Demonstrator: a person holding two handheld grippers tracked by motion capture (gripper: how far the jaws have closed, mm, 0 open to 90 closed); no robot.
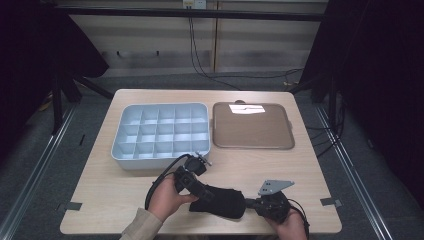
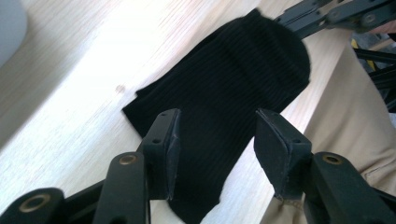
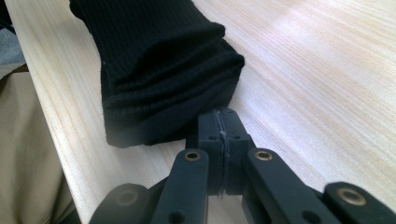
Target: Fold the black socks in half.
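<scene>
item: black ribbed knit sock [image 1: 220, 201], flat near the front edge of the pale wooden desk [image 1: 300, 165]. your right claw [image 3: 219, 133] pinched closed at its hem; left claw [image 2: 215, 149] wide above it. next, probably: lower and close left.

I see both tongs, left [image 1: 200, 187] and right [image 1: 250, 202], built of matte black links with brass-ringed pivots and small screws, a black cable looping off the left, a grey three-cornered plate [image 1: 274, 186] on the right, and a beige sleeve [image 1: 141, 225] and trousers [image 2: 336, 112].
</scene>
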